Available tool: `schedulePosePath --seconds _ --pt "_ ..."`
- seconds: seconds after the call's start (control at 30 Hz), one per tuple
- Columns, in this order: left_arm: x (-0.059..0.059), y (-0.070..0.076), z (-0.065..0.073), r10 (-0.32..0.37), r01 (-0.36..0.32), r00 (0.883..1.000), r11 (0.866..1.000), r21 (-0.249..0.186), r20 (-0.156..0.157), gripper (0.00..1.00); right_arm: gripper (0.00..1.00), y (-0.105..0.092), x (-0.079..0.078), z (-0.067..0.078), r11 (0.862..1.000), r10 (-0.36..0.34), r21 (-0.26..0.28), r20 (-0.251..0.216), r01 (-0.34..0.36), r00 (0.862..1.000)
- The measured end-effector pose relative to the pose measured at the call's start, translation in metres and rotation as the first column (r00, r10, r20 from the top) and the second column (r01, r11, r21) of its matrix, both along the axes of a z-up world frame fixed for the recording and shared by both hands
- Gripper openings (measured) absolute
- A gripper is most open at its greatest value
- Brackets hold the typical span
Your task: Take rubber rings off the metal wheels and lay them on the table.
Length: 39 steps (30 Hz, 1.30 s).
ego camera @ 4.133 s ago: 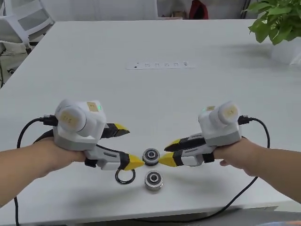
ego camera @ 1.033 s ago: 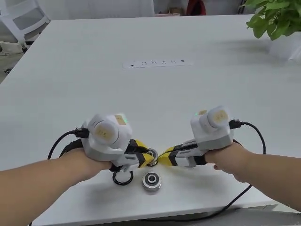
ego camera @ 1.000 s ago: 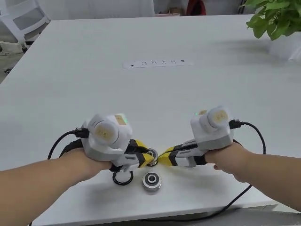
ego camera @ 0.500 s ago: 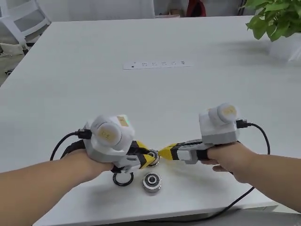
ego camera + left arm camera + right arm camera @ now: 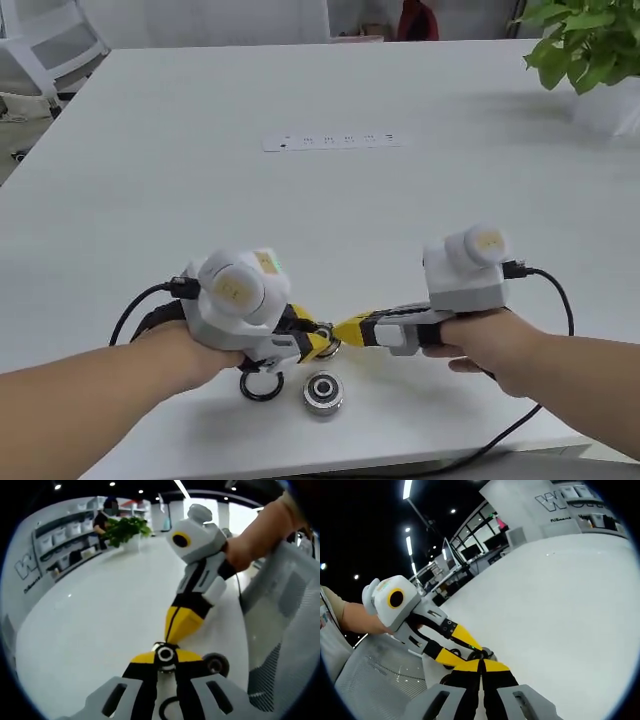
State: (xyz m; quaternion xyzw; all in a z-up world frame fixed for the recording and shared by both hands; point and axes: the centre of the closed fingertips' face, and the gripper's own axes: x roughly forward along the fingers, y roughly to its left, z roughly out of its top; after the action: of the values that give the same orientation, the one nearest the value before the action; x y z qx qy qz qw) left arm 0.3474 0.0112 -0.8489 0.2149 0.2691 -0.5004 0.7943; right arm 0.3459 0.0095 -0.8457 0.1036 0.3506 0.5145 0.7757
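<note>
My left gripper is shut on a small metal wheel just above the white table; in the left gripper view the wheel sits between the yellow tips. My right gripper meets it from the right with its jaws shut. A thin black rubber ring stretches from the wheel along its tip. A second wheel stands on the table below them. A loose black ring lies to that wheel's left.
A white power strip lies mid-table. A potted plant stands at the far right corner and a white chair beyond the far left. Black cables trail off the near table edge, close under the wheels.
Since 4.1 s ago both grippers have shut, the left on the wheel. Over the last second the right gripper has risen and drawn slightly right while the left stayed put.
</note>
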Motion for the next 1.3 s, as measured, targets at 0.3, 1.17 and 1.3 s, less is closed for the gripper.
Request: schedulePosePath --seconds 0.3,1.17,1.3 --pt "0.000 0.000 0.000 -0.005 0.005 1.000 1.000 0.001 0.000 0.13 0.00 0.005 -0.004 0.002 1.000 0.020 0.014 0.005 -0.020 1.000" --pt "-0.003 -0.002 0.000 0.001 -0.001 1.000 1.000 -0.016 -0.002 0.13 0.00 0.005 -0.010 0.014 0.990 0.028 0.143 -0.076 -0.016 0.997" --pt "-0.003 -0.002 0.000 0.004 -0.004 1.000 1.000 -0.017 0.000 0.13 0.00 0.004 -0.005 0.011 0.994 0.003 0.111 -0.054 0.003 0.999"
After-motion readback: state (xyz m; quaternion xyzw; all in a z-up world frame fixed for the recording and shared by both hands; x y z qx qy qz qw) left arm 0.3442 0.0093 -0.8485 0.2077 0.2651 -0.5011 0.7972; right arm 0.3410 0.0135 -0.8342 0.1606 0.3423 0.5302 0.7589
